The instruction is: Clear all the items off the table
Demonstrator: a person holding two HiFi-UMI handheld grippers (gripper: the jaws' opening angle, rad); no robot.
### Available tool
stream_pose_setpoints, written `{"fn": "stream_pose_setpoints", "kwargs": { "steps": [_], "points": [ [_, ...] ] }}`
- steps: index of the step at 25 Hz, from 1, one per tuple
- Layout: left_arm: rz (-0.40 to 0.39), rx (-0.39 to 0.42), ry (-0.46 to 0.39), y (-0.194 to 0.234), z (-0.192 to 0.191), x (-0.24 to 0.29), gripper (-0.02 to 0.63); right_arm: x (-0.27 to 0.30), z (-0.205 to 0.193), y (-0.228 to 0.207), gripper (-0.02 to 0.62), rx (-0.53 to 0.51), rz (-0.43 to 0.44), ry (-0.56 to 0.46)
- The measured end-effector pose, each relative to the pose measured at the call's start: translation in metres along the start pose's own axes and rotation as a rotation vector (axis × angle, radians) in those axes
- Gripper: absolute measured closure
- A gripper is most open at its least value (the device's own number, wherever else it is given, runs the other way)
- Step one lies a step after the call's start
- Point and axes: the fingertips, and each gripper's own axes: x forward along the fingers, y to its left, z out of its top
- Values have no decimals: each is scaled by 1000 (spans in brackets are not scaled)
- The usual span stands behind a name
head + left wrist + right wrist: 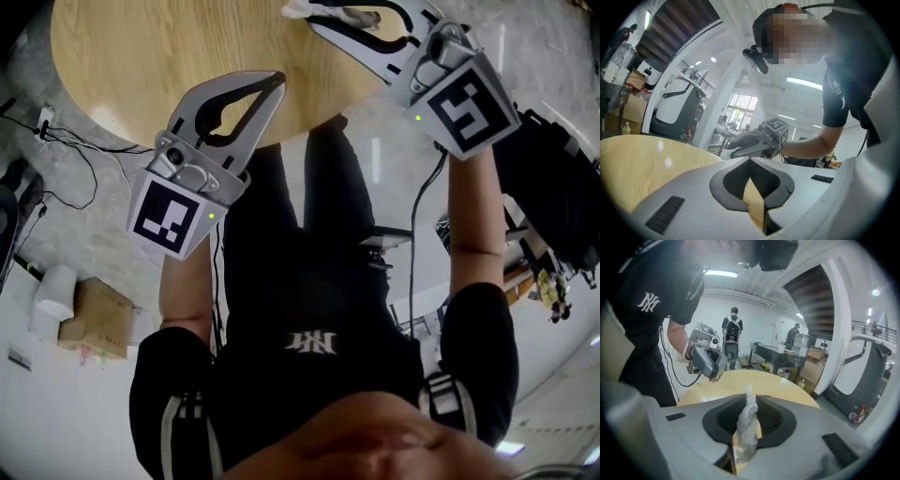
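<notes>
A round wooden table (141, 47) fills the top of the head view, its visible surface bare. My right gripper (317, 13) hangs over its far right edge, shut on a crumpled white wrapper (298, 7). In the right gripper view the wrapper (747, 425) stands pinched between the jaws, above the table (778, 383). My left gripper (275, 82) hovers over the table's near edge with its jaws shut and nothing in them. The left gripper view shows only a strip of table (757, 206) through the hollow between the jaws. Each gripper view shows the other gripper across the table.
On the floor at left lie a cardboard box (94, 319), a white roll (54, 291) and loose cables (66, 141). Dark equipment (553, 178) stands at right. Two people (732, 336) stand far off in the hall, beside benches and boxes.
</notes>
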Motion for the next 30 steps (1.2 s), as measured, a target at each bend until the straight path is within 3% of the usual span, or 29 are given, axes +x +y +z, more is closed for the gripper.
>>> {"fn": "stream_pose_setpoints", "kwargs": {
  "steps": [6,12,16,20,30],
  "points": [
    [-69,33,42,-55,-4,72,594,-90,-43,-4,534,35,-116,-45],
    [-82,12,26,-70,-9,76,594,-100,-64,-14,534,81,-215,-71],
    [-111,0,34,-131,-22,136,594,-165,-107,-15,534,82,-282,-90],
    [-108,-2,54,-181,-47,201,594,-220,-157,-11,534,88,-286,-112],
    [-26,-26,82,-189,-140,235,594,-204,-248,10,534,171,-280,-135]
  ]
}}
